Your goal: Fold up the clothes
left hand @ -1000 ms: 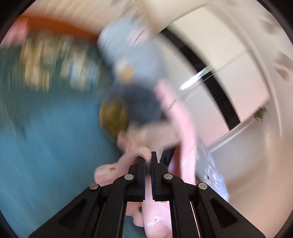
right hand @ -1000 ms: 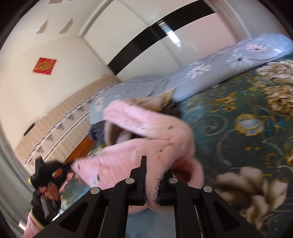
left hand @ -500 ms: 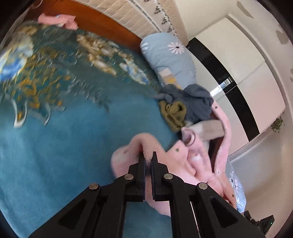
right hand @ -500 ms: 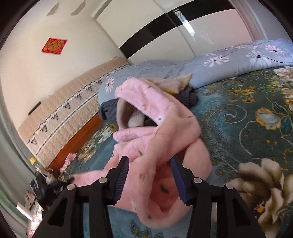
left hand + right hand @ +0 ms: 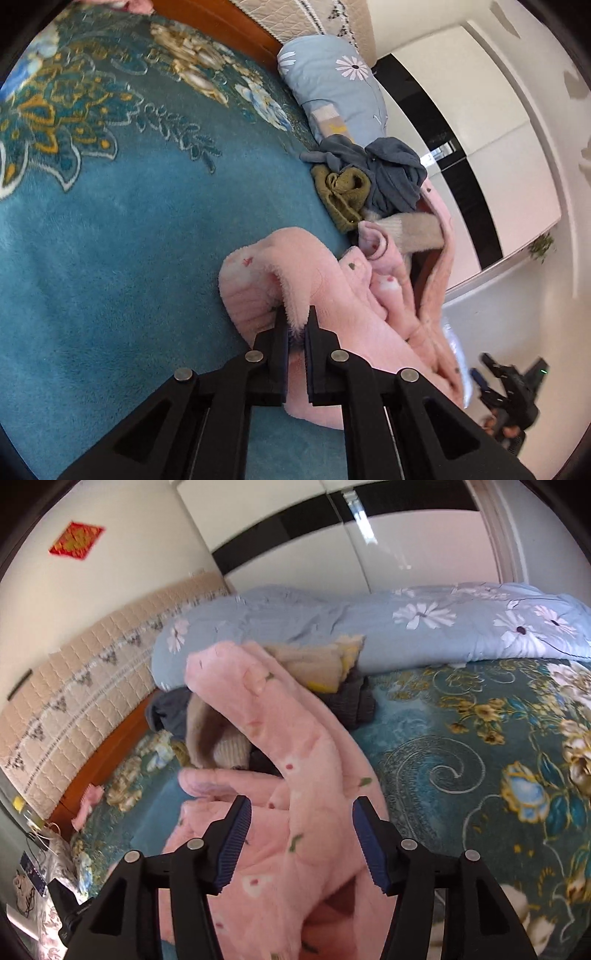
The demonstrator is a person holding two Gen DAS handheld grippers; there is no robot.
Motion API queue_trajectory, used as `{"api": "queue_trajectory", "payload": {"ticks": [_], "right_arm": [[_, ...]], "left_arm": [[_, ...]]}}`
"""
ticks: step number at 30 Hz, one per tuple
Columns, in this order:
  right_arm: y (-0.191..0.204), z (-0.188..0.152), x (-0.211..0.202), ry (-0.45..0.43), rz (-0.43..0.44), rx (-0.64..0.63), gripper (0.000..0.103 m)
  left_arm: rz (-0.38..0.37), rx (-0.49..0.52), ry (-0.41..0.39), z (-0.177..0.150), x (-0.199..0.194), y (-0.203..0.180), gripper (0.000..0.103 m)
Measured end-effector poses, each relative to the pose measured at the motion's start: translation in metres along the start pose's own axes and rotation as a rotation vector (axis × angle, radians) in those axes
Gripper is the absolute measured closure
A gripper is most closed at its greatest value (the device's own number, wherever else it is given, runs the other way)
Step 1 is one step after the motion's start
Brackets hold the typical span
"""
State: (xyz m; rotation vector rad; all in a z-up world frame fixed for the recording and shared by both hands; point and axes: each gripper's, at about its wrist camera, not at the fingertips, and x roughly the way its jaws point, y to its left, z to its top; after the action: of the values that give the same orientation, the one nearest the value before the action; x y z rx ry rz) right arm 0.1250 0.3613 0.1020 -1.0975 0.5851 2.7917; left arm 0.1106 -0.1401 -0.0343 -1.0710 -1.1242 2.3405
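Fleece filled the space ahead of both tools. The left gripper (image 5: 296, 314) had its jaws pressed together on a fuzzy edge of the pink garment (image 5: 332, 295), which bunched up just beyond and to the right of its fingertips on the teal blanket (image 5: 110, 240). Further ahead of that gripper, touching the garment's far side, lay a pile of an olive piece (image 5: 343, 192), a dark grey piece (image 5: 391, 170) and a beige knit (image 5: 410, 229), with a blue floral quilt (image 5: 332, 85) behind. The right gripper (image 5: 301, 812) had its jaws opening wide; the garment (image 5: 280, 738) lay between and below them, its fold rising away ahead, and neither blue pad (image 5: 236, 834) pressed on it. In the left view the right gripper (image 5: 509, 387) showed small and blurred, far off to the lower right.
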Motion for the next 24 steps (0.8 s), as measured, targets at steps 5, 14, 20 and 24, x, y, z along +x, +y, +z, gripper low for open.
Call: {"api": "queue_trajectory", "payload": {"ticks": [5, 14, 20, 24], "right_arm": [[0.005, 0.007, 0.018, 0.016, -0.021, -0.016, 0.042], [0.075, 0.030, 0.062, 0.077, 0.010, -0.152, 0.041], [0.176, -0.005, 0.116, 0.244, 0.138, -0.403, 0.041], [0.219, -0.020, 0.154, 0.338, 0.194, -0.492, 0.041]], "left_arm": [[-0.050, -0.065, 0.037, 0.003, 0.005, 0.007, 0.087], [-0.096, -0.056, 0.056, 0.003, 0.007, -0.002, 0.061], [-0.106, -0.067, 0.065, 0.004, 0.008, -0.001, 0.062], [-0.126, -0.091, 0.080, 0.005, 0.008, 0.003, 0.062]]}}
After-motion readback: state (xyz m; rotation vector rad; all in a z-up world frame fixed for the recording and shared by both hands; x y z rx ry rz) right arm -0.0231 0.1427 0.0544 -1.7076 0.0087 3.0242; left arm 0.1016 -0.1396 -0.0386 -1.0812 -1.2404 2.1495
